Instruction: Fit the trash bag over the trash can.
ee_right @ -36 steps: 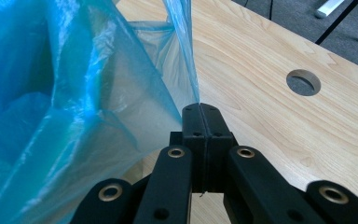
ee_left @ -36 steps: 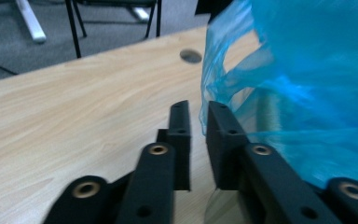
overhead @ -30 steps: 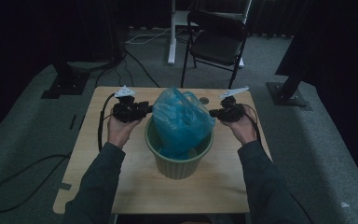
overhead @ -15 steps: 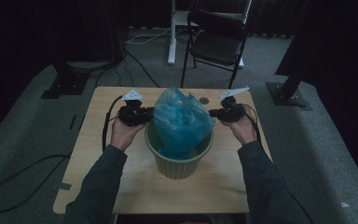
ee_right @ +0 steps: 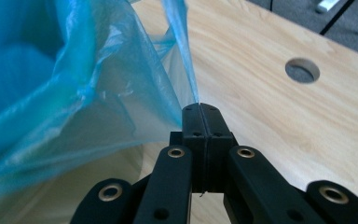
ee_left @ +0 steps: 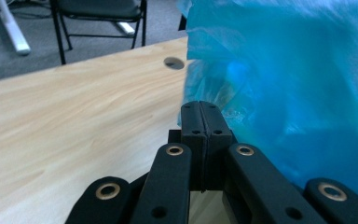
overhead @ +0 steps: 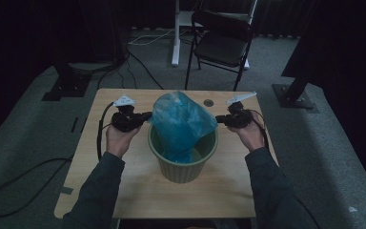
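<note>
A blue plastic bag (overhead: 181,119) stands bunched up out of a green ribbed bin (overhead: 183,167) at the middle of the wooden table (overhead: 124,191). My left gripper (overhead: 147,116) is at the bag's left edge. Its jaws have just been closing and now meet at the tips (ee_left: 200,105), with the crumpled blue bag (ee_left: 284,84) pressed against their seam. My right gripper (overhead: 218,120) is at the bag's right edge, shut (ee_right: 200,106) on a stretched strip of the thin blue bag (ee_right: 121,93).
A round cable hole (overhead: 208,102) lies in the table behind the bin. A black folding chair (overhead: 221,43) and a white stand leg (overhead: 175,33) are on the floor beyond the table. Cables trail on the floor at the left (overhead: 24,176).
My left gripper has moved right and slightly down to the bag's left edge, and its jaws have closed there. The right gripper has kept its hold and place.
</note>
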A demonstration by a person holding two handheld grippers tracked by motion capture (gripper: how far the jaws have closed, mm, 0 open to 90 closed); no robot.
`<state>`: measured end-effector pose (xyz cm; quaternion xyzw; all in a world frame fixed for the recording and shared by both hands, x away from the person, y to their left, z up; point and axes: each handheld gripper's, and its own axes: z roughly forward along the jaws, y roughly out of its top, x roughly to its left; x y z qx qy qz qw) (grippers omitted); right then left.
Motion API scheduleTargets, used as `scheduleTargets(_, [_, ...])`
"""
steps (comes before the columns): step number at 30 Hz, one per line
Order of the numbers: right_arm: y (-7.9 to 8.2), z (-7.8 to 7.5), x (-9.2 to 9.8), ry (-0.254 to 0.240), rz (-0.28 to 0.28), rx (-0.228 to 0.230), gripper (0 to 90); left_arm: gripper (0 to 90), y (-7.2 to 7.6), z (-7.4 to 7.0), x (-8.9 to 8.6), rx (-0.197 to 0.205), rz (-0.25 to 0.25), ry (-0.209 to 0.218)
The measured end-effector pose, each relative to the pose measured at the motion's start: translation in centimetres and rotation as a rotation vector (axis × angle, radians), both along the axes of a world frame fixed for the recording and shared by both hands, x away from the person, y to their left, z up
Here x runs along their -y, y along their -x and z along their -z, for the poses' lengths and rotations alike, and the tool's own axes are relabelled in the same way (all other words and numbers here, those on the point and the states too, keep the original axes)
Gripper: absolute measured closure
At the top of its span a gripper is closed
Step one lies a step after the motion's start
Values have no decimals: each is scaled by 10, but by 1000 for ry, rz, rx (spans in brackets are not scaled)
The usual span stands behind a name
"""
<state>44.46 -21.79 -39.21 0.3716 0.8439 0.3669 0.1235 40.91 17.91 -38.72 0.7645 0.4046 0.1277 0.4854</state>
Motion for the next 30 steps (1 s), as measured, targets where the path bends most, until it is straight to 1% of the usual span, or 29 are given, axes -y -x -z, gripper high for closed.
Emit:
scheduleTargets(1, [1, 2, 1, -2, 0, -6, 900, 897, 1, 6, -5, -14, -13, 5])
scheduleTargets(2, [1, 2, 1, -2, 0, -6, 900, 897, 1, 6, -5, -14, -13, 5])
scheduleTargets(5, [6, 7, 8, 3, 0, -21, 900, 896, 5, 14, -15, -35, -36, 21])
scheduleTargets(9, [9, 7, 13, 1, 4, -26, 900, 895, 8, 15, -19, -39, -46, 29])
scheduleTargets(10, [11, 5, 17, -8, 5, -20, 898, 889, 10, 14, -22, -37, -49, 47])
scheduleTargets(11, [11, 5, 17, -8, 5, -20, 898, 852, 10, 14, -22, -37, -49, 47])
scheduleTargets(12, [12, 3, 19, -18, 3, -14, 872, 852, 10, 13, -23, -35, -52, 54])
scheduleTargets(13, [14, -3, 22, -37, 22, -2, 802, 770, 12, 9, -25, -19, -55, 65])
scheduleTargets(14, [14, -6, 25, -47, 25, 9, 788, 734, 13, 7, -25, -13, -65, 68])
scheduleTargets(15, [15, -9, 26, -59, 25, 15, 773, 711, 13, 7, -25, -13, -65, 68])
scheduleTargets(16, [15, -9, 26, -59, 25, 15, 773, 711, 13, 5, -26, -8, -65, 73])
scheduleTargets(17, [18, -16, 29, -79, 24, 34, 726, 659, 14, 3, -27, -3, -67, 76])
scheduleTargets(18, [18, -16, 29, -79, 24, 34, 726, 659, 15, 1, -27, 2, -69, 81])
scheduleTargets(19, [19, -19, 30, -89, 24, 40, 713, 643, 15, -1, -28, 7, -64, 86])
scheduleTargets(20, [20, -22, 31, -103, 23, 46, 695, 628, 16, -3, -29, 10, -62, 97])
scheduleTargets(21, [22, -27, 32, -141, 8, 54, 665, 593, 16, -6, -30, 25, -47, 120])
scheduleTargets(22, [22, -27, 32, -141, 8, 54, 665, 576, 16, -6, -30, 25, -47, 120])
scheduleTargets(23, [23, -29, 32, -162, 0, 56, 654, 576, 17, -8, -30, 37, -28, 138])
scheduleTargets(24, [24, -31, 31, -183, -13, 55, 646, 554, 17, -9, -30, 43, -14, 150])
scheduleTargets(25, [26, -36, 27, -232, -40, 53, 637, 520, 17, -12, -29, 44, 15, 169])
scheduleTargets(26, [26, -36, 27, -232, -40, 53, 637, 514, 17, -12, -29, 44, 15, 169])
scheduleTargets(28, [26, -41, 23, -302, -79, 40, 628, 497, 16, -13, -27, 45, 33, 172])
scheduleTargets(30, [28, -46, 17, -314, -96, 44, 620, 485, 15, -14, -24, 46, 45, 180])
